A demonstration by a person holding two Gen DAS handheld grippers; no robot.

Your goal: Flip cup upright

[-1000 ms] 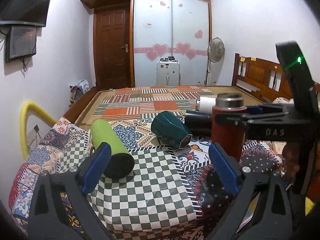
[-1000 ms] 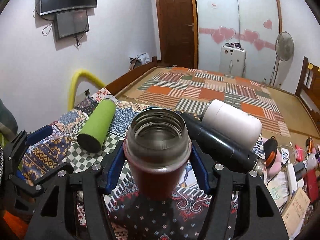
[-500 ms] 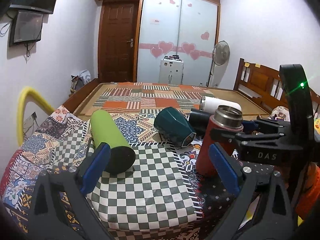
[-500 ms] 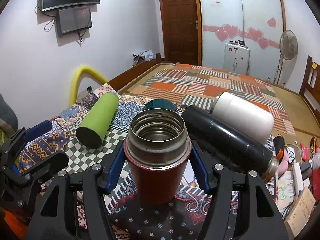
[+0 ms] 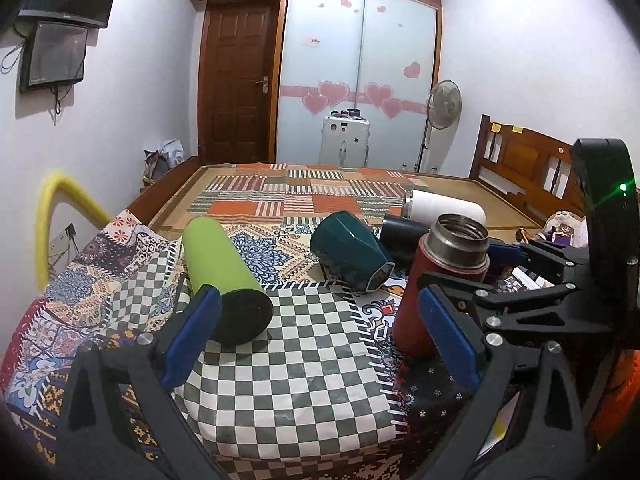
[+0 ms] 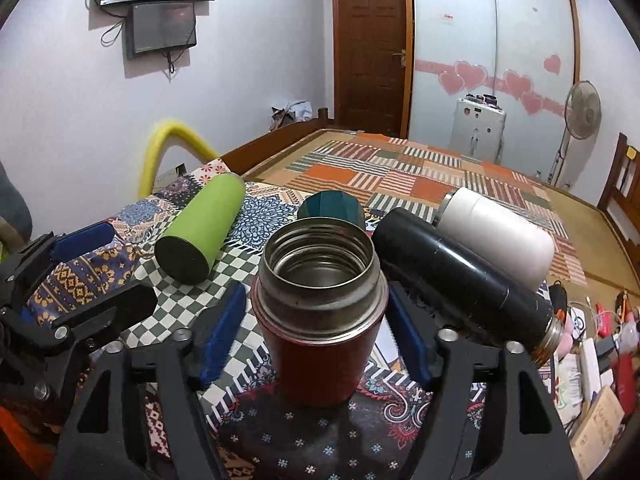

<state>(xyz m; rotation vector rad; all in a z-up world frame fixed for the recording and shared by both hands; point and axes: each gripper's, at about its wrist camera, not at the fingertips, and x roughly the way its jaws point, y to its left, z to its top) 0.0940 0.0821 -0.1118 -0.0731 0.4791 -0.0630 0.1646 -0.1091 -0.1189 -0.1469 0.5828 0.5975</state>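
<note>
A red flask with a steel mouth [image 6: 320,320] stands upright on the patterned cloth, mouth up; it also shows in the left wrist view [image 5: 436,284]. My right gripper [image 6: 316,328] is open, its blue pads [image 6: 222,332] spread on both sides of the flask with gaps. My left gripper [image 5: 316,332] is open and empty, low over the checked cloth, left of the flask. A green bottle [image 5: 224,272], a teal cup [image 5: 352,256], a black flask [image 6: 464,280] and a white flask [image 6: 500,236] lie on their sides.
The cloth-covered table [image 5: 304,364] ends at a front edge close to me. Clutter lies at the right edge [image 6: 600,364]. A bed with a striped quilt [image 5: 304,192] is behind, with a yellow tube [image 5: 52,216] at the left.
The red flask went from held above the cloth to standing on it. My right gripper's pads have opened off it. The left gripper drew back slightly.
</note>
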